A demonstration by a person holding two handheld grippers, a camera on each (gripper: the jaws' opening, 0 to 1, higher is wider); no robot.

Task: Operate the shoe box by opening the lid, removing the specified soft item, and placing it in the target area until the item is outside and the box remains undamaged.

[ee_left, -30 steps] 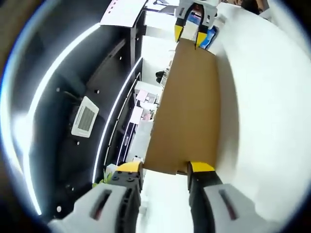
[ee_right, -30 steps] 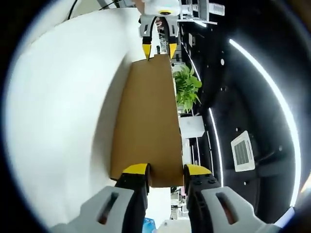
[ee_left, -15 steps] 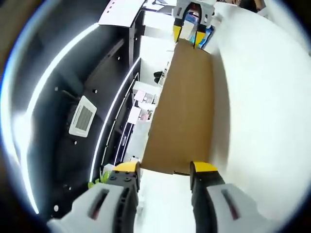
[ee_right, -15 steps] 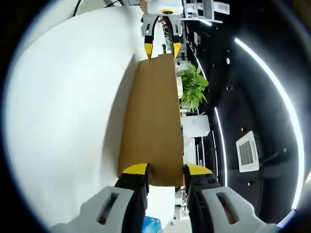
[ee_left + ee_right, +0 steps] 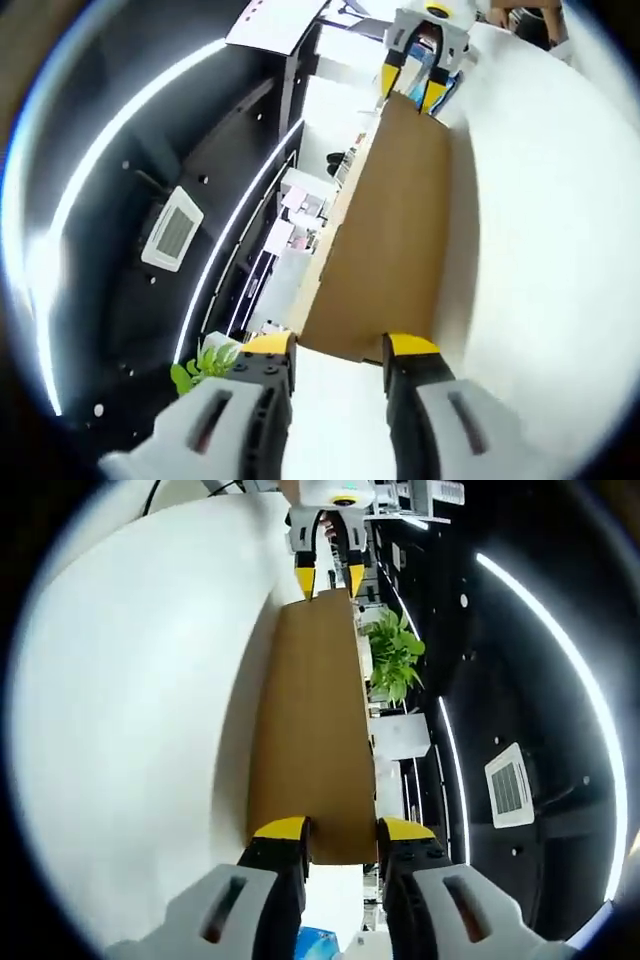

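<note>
Left gripper view: yellow-tipped left gripper (image 5: 338, 347) clamped on the near end of the brown cardboard lid (image 5: 392, 230), held above the white table (image 5: 540, 250), right gripper (image 5: 413, 87) pinching the far end; right gripper view: same lid (image 5: 310, 730), right gripper (image 5: 343, 830) near, left gripper (image 5: 327, 578) far.

Plain brown cardboard lid (image 5: 390, 240) (image 5: 310, 730), flat, tilted on edge beside white surface, held at both short ends

I see the lid (image 5: 390, 230) lying between my left gripper (image 5: 338, 348) and right gripper (image 5: 336, 829), one at each end, the table (image 5: 130, 700) beside it.
</note>
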